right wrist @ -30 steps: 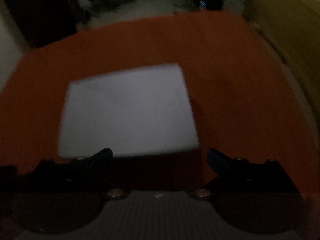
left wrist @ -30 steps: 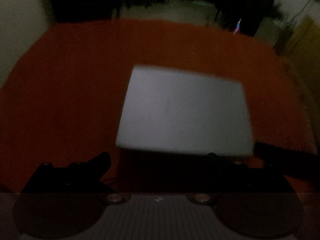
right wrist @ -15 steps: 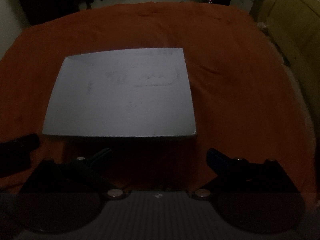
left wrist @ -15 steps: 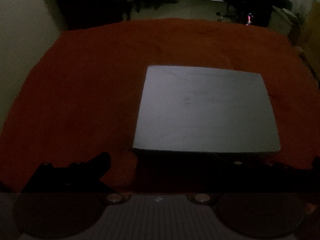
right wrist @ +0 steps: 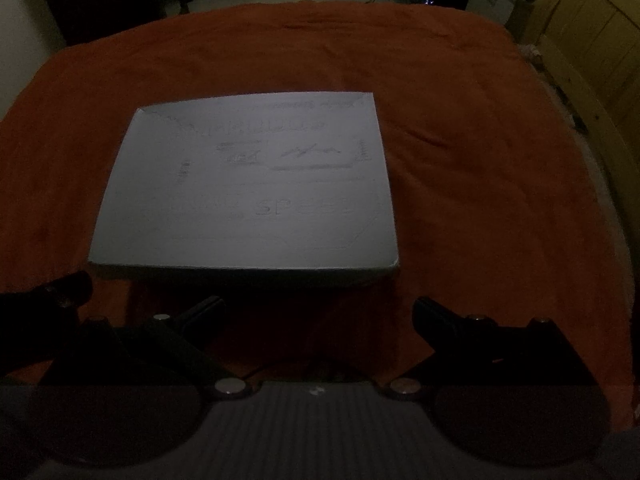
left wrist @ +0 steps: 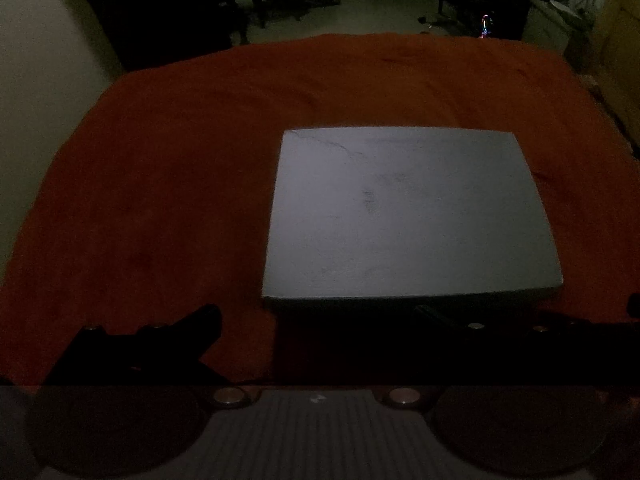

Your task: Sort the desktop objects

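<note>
A flat white box (left wrist: 412, 216) (right wrist: 248, 188) is lying closed on the orange cloth (left wrist: 160, 200) (right wrist: 480, 180), so whatever it may be holding is hidden under its lid. The lid is facing up, and in the right wrist view faint printing is showing on it, with the word "SPEED" reading upright. The box's long axis is running side to side across both views, with a long edge turned toward the grippers.

The box is sitting just ahead of the left gripper (left wrist: 316, 316) and off to its right, and just ahead of the right gripper (right wrist: 318, 312) and slightly to its left. Both grippers are hovering near the box's front edge without touching it. Each one's fingers are standing wide apart and holding nothing.

In the right wrist view a dark part of the other gripper is poking in at the left edge. A yellow wooden panel (right wrist: 592, 60) is standing beyond the cloth on the right, and a dim room is lying past the cloth's far edge.
</note>
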Motion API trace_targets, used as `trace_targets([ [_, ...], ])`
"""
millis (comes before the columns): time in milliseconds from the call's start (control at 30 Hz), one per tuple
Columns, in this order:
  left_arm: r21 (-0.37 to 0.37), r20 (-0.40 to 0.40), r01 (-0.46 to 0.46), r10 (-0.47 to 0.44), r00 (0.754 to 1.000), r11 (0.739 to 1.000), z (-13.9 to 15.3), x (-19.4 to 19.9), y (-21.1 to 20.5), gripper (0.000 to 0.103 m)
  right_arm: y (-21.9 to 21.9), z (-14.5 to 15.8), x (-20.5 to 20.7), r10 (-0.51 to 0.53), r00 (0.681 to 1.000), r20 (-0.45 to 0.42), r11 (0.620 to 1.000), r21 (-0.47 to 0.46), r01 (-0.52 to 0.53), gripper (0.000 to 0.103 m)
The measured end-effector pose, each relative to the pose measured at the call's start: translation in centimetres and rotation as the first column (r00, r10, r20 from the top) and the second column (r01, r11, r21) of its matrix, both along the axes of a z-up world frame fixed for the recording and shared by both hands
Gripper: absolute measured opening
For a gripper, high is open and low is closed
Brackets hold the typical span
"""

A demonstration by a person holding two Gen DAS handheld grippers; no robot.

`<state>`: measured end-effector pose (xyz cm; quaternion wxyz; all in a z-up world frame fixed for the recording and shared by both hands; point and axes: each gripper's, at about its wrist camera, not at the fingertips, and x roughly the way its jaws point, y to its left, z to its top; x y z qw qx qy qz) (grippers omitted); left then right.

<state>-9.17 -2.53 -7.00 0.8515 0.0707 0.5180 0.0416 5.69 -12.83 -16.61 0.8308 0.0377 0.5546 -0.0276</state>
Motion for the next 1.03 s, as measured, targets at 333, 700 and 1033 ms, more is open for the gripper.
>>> trace_targets([
  [333, 0.013, -0.014, 0.005, -0.005, 1.0, 1.0, -0.5, -0.1, 0.0, 0.103, -1.1, 0.5, -1.5, 0.026, 0.999, -0.019, 1.0, 0.003, -0.026, 0.102],
  [700, 0.033, -0.038, 0.009, -0.007, 0.999, 0.999, -1.1, -0.2, -0.1, 0.103, -1.5, 1.6, -2.8, 0.02, 1.0, -0.013, 1.0, -0.01, -0.02, 0.102],
  [1033, 0.017, -0.018, 0.018, -0.018, 1.0, 1.0, -0.9, -0.5, -0.2, 0.103, -1.8, 1.8, -3.3, 0.03, 0.999, -0.019, 1.0, -0.008, -0.031, 0.102],
])
